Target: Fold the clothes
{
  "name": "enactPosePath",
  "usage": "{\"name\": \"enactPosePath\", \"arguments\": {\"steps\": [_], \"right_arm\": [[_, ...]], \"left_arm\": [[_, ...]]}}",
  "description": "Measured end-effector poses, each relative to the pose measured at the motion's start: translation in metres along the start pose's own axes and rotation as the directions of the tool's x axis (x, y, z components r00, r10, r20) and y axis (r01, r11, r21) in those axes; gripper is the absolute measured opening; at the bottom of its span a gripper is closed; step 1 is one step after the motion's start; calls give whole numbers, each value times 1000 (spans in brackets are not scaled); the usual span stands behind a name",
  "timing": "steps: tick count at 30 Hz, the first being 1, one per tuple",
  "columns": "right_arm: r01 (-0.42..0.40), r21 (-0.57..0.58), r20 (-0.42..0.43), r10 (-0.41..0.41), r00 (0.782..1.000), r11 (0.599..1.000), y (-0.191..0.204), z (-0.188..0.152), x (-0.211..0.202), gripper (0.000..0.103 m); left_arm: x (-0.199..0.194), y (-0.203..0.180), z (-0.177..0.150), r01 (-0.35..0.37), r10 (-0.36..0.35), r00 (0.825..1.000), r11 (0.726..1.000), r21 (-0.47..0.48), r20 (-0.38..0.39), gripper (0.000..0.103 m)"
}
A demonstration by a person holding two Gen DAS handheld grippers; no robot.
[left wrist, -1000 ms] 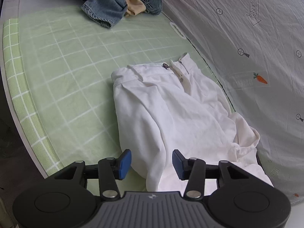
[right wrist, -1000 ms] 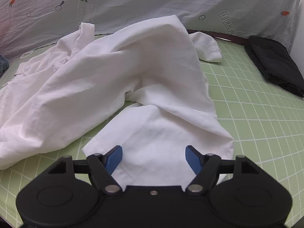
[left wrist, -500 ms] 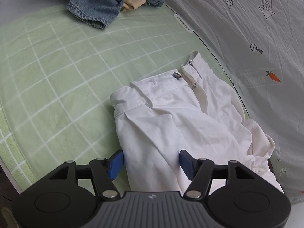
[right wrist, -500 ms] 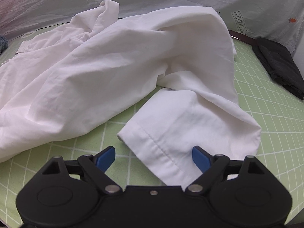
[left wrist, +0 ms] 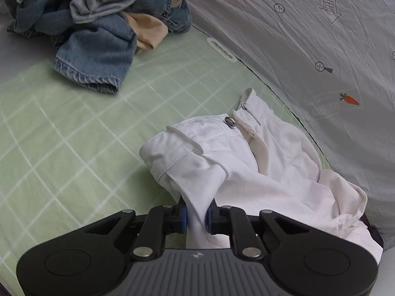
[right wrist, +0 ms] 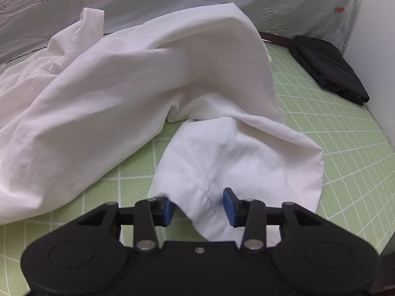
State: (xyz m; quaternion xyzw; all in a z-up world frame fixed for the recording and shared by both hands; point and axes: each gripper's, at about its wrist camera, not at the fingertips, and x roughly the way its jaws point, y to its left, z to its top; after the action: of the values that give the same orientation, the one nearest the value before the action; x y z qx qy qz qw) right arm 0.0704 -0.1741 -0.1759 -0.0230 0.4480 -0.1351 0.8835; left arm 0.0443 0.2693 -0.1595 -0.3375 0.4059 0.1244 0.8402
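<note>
We see left gripper (left wrist: 196, 216) just closed, pinching white trousers (left wrist: 246, 172) | right gripper (right wrist: 198, 209) closing, hem bunched between pads, grip unclear

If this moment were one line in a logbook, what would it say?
task: fold clothes | left gripper: just closed, pinching white trousers near waistband | right gripper: closing around leg hem, pads not visibly pressing

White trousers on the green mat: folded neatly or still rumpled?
Rumpled: the white trousers lie bunched, fly open, legs humped and creased.
</note>
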Motion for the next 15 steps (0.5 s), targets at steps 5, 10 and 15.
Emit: {"name": "enactPosePath", "arguments": {"steps": [5,10,15], "right_arm": [[42,7,16,-42,999,999,-9,-6,-9,23],[70,59,19,-72,997,996,-28,-12,-8,21],[60,167,-2,-60,998,984,-49,-12,-7,29]], "left_arm": [[-28,33,33,-112,118,984,992,-50,137,10],[-33,55,37,-159,172,975,982,-98,142,10],[-32,51,23,-202,213,969,975,-97,127,14]]}}
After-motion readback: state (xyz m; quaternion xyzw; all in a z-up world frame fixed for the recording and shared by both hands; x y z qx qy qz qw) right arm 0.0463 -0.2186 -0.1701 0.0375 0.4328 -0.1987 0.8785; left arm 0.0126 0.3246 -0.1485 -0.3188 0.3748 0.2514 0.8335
